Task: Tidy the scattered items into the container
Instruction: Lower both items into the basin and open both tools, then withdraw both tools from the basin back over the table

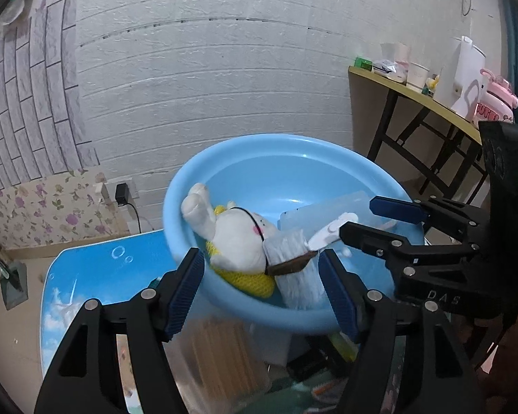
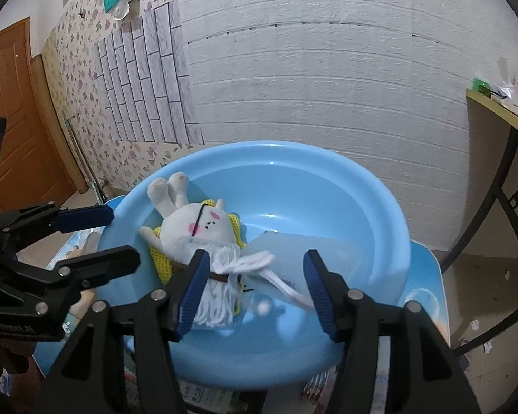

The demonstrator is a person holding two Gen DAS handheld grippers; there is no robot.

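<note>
Light blue basin (image 1: 245, 158) is sitting on a small blue picture-printed table (image 1: 96, 269), tilted toward the grippers. Inside it, a white plush rabbit (image 2: 197, 224) is lying on its back on a yellow knitted cloth (image 2: 162, 269). A white tasselled bundle (image 2: 221, 296) with a brown band is lying across the rabbit's lower end. A clear plastic box (image 2: 314, 252) is leaning against the basin's right inner wall, and a white clip-like piece (image 1: 331, 231) is resting on it.

Left gripper (image 1: 262, 289) is hovering at the basin's near rim, jaws standing wide apart, holding nothing. Right gripper (image 2: 255, 293) is hovering beside it over the near rim, jaws equally wide, also gripping nothing. A cluttered side table (image 1: 411, 93) is standing against the white brick-pattern wall (image 1: 224, 69).
</note>
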